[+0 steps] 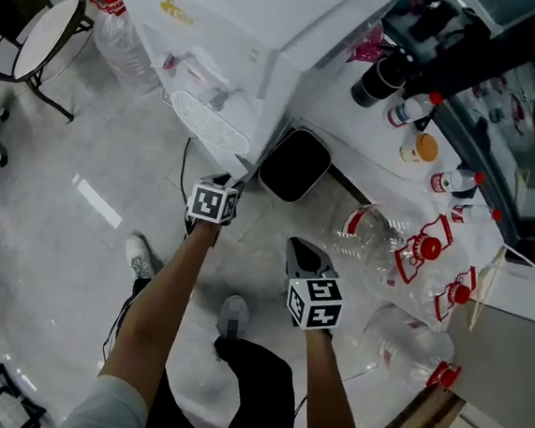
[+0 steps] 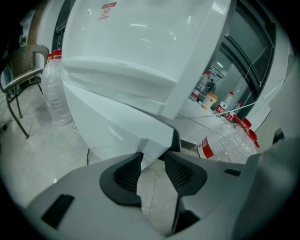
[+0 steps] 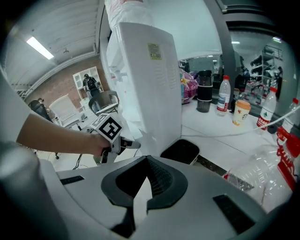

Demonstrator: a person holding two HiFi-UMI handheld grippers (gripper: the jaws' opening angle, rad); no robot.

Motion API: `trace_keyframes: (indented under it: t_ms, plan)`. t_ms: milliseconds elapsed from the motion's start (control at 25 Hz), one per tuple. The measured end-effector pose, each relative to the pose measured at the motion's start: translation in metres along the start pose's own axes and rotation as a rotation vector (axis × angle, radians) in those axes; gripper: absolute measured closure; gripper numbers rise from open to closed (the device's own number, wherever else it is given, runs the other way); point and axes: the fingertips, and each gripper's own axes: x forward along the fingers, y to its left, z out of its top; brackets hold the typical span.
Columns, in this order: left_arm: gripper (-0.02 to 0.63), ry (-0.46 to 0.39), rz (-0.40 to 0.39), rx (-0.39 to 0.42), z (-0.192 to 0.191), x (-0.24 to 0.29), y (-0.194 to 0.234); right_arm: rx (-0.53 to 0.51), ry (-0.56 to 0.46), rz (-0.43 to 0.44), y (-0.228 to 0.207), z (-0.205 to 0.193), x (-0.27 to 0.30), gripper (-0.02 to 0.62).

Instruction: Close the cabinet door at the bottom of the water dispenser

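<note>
The white water dispenser [image 1: 238, 27] stands at the top of the head view. Its white cabinet door [image 2: 122, 124] at the bottom stands ajar, swung out toward me. My left gripper [image 1: 228, 184] reaches the dispenser's lower corner. In the left gripper view its jaws [image 2: 152, 171] stand apart, with the door's lower corner [image 2: 153, 143] between the fingertips and floor showing in the gap. My right gripper [image 1: 306, 256] hovers over the floor to the right, apart from the dispenser [image 3: 150, 84]. Its pads meet at the tips [image 3: 147, 159] with nothing between them.
A black bin [image 1: 294, 164] sits on the floor right of the dispenser. Several empty large water bottles [image 1: 413, 269] lie at the right, and another bottle [image 1: 124, 39] stands left of the dispenser. A chair [image 1: 41, 27] is at the far left. Small bottles and cups [image 1: 419, 110] stand on a white ledge.
</note>
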Motion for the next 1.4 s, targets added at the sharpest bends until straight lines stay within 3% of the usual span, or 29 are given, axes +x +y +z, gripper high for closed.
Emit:
trace_keyframes:
  t_ms: [360,520,680,880,1120,1240,1400]
  plan:
    - [0.446,-0.050,-0.022,0.015,0.033,0.032,-0.011,0.023,-0.025,-0.055,-0.024,-0.003,-0.011,0.571]
    - [0.443,-0.002,-0.011,0.072,0.034,0.034,-0.011,0.029,-0.032,-0.072,-0.028,0.001,-0.015,0.571]
    - [0.445,-0.001,-0.005,0.052,0.038,0.013,-0.001,0.042,-0.064,-0.073,-0.023,0.022,-0.021,0.571]
    - [0.456,-0.012,0.047,0.055,0.049,-0.064,0.033,-0.011,-0.110,-0.049,0.005,0.074,-0.044,0.571]
    - [0.568,-0.144,0.057,-0.018,0.093,-0.206,0.040,-0.108,-0.148,-0.018,0.044,0.154,-0.101,0.571]
    - [0.581,-0.221,0.029,0.044,0.127,-0.277,0.021,-0.143,-0.191,-0.009,0.063,0.206,-0.139,0.571]
    - [0.584,-0.302,0.041,0.213,0.180,-0.370,-0.016,-0.244,-0.269,-0.008,0.083,0.285,-0.199,0.571]
